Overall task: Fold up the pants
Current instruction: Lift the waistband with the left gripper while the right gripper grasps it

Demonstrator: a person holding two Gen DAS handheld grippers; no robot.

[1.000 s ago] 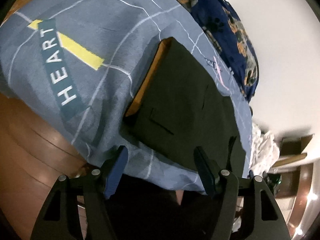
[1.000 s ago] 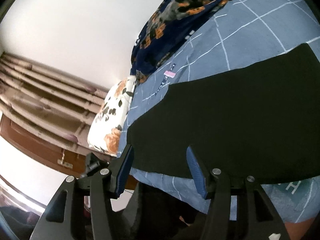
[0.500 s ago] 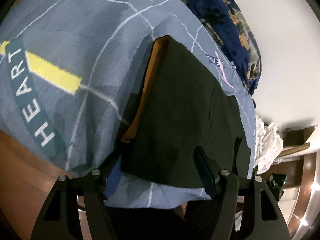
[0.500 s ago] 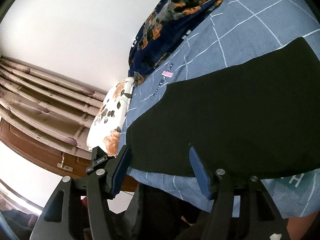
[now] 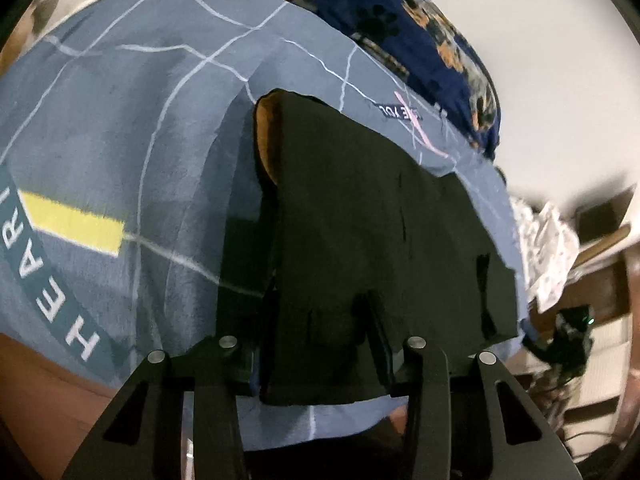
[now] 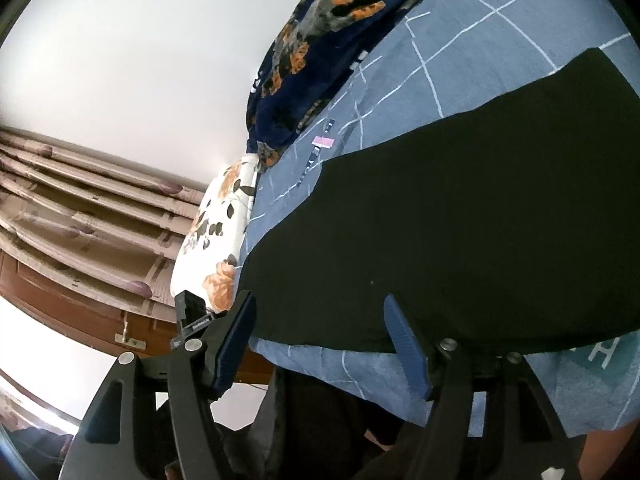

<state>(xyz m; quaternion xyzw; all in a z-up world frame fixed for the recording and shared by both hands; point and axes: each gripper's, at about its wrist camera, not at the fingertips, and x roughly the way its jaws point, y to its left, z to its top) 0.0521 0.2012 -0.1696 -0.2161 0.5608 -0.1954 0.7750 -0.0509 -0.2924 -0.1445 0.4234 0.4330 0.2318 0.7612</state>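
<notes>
Black pants (image 5: 380, 216) are laid flat on the blue bedsheet (image 5: 132, 128). The left gripper (image 5: 320, 344) is spread wide over the pants' near edge. The right gripper (image 6: 320, 340) is held wide beside the pants' hem.

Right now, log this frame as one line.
task: fold pants | left hand-held gripper: open, straddling near edge of black pants | right hand-held gripper: open at pants edge | surface: blue bedspread
</notes>
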